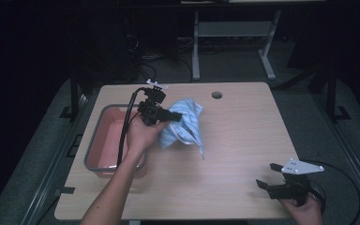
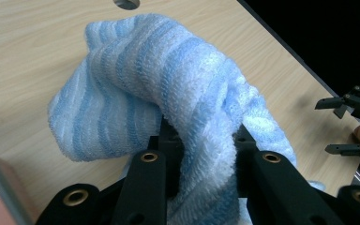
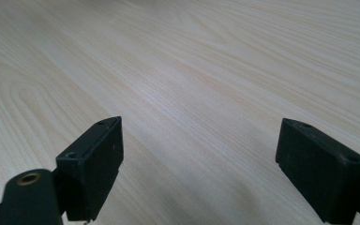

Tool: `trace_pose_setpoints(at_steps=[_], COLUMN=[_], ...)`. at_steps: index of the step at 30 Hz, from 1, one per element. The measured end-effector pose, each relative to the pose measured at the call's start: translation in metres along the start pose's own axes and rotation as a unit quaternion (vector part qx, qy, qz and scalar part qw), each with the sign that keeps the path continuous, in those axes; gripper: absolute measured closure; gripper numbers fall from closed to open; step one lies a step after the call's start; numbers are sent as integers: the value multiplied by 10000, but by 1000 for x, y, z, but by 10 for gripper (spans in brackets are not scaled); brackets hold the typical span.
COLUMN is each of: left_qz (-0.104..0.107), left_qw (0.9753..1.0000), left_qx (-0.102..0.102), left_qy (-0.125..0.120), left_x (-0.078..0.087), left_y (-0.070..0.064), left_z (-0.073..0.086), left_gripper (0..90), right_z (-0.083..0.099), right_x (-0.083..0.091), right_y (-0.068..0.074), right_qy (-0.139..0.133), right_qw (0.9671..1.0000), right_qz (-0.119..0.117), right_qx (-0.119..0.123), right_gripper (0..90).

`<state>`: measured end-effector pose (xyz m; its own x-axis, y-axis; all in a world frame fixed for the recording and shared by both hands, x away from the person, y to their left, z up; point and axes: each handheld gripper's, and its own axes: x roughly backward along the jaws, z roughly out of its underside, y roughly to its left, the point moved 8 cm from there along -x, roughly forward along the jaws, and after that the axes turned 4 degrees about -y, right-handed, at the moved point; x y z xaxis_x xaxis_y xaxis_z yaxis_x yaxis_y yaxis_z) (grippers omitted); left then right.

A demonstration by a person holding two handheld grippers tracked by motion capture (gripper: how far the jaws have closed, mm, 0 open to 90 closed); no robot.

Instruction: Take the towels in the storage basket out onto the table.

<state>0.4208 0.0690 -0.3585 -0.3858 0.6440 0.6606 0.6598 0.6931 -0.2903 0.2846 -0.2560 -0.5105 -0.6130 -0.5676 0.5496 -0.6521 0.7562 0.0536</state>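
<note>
A blue and white striped towel (image 1: 185,125) hangs bunched above the middle of the wooden table (image 1: 234,140), its lower edge trailing toward the tabletop. My left gripper (image 1: 174,116) is shut on the towel, held up by a hand beside the pink tub. In the left gripper view the towel (image 2: 178,93) bulges out from between the two black jaws. My right gripper (image 1: 268,176) rests low at the table's front right corner, open, with nothing between its fingers (image 3: 93,164) but bare wood.
A pink rectangular tub (image 1: 104,140) with a grey rim stands at the table's left side. A round cable hole (image 1: 217,95) sits near the far edge. Cables trail from both grippers. Dark floor and table legs lie beyond.
</note>
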Motion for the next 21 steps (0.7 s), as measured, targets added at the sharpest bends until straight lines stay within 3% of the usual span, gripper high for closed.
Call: trace_pose_setpoints(at_steps=[21], left_qz=[131], left_qw=[9997], left_qx=[-15], left_qy=[228], left_x=[-40], left_y=[-13], left_z=[6], left_gripper=[731], right_z=[0], right_x=[1], right_y=[0], right_qy=[2], right_qw=[10000], right_qz=[20], right_qx=[16], right_gripper=[148])
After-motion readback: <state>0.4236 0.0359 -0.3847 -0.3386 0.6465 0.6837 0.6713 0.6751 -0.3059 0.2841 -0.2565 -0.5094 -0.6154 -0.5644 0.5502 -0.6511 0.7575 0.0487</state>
